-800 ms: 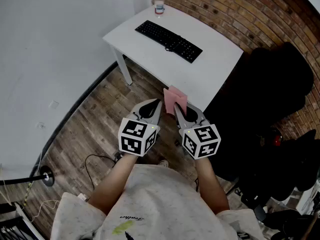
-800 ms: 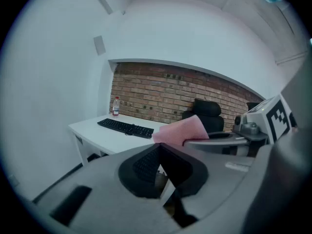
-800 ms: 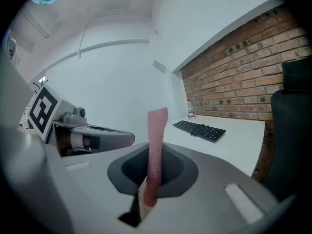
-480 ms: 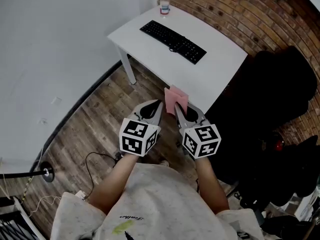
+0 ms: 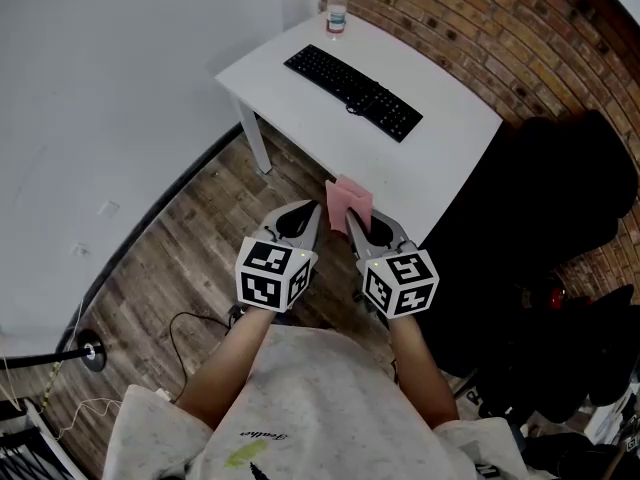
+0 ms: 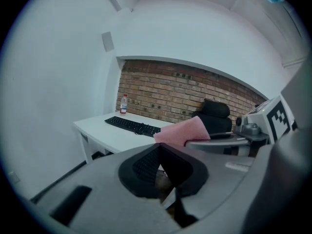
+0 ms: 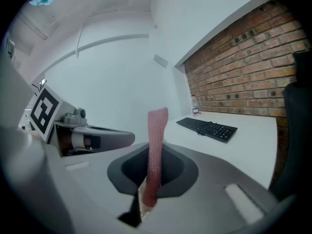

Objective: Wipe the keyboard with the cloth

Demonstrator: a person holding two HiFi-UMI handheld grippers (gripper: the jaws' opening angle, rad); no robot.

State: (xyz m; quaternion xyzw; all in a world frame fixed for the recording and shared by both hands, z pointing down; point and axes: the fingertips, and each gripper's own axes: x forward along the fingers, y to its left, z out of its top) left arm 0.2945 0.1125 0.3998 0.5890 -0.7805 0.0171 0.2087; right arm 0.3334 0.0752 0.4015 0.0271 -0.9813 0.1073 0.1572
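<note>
right gripper [image 5: 352, 220] is pinching the pink cloth [image 5: 348, 200]; left gripper [image 5: 311, 211] hovering just beside it, jaws pressed together; keyboard [image 5: 352, 91] well ahead

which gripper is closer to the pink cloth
Right. The right gripper has the cloth clamped in its jaws; the left gripper sits just to its left, jaws shut and empty.

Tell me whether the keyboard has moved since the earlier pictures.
No. The keyboard keeps its place on the table, short of the bottle; only the view shifted.
</note>
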